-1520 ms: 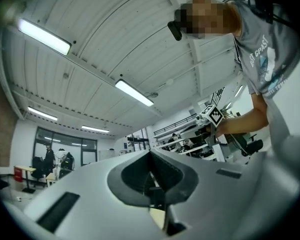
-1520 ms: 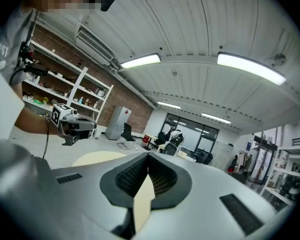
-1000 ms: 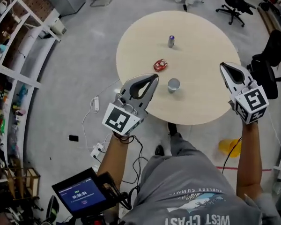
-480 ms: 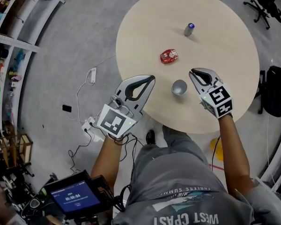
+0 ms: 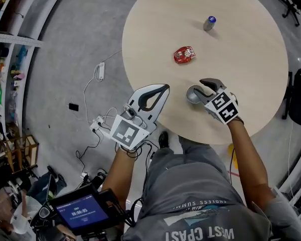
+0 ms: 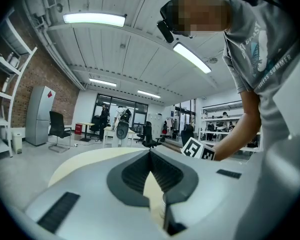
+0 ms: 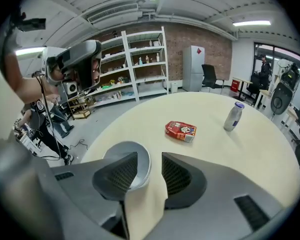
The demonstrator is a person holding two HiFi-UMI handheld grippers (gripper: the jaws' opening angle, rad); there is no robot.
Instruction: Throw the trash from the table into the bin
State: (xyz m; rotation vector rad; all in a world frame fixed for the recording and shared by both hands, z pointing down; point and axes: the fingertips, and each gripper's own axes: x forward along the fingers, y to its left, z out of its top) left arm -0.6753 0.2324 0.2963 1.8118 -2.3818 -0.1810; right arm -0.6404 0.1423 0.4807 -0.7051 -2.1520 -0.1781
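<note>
Just left of our right gripper (image 5: pixel 200 90) stands the cup (image 5: pixel 191 94), its rim between jaws that have just been opening, not yet pressing. Our left gripper (image 5: pixel 163 88), closed and empty, sits farther off.

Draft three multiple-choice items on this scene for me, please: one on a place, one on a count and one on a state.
1. Where is the red packet?
A. On the table, beyond the grey cup
B. On the floor
C. Inside the cup

2. How many loose things are on the table?
A. Two
B. Three
C. Five

3. How do the right tool's jaws stand?
A. Shut and empty
B. Apart at the grey cup
C. Clamped on the red packet

Answers:
1 A: the packet lies flat on the tabletop, past the cup.
2 B: only the cup, the packet and the bottle are there.
3 B: the jaws have just been opening and stand apart, with the cup's rim in the gap, not pressed.
</note>
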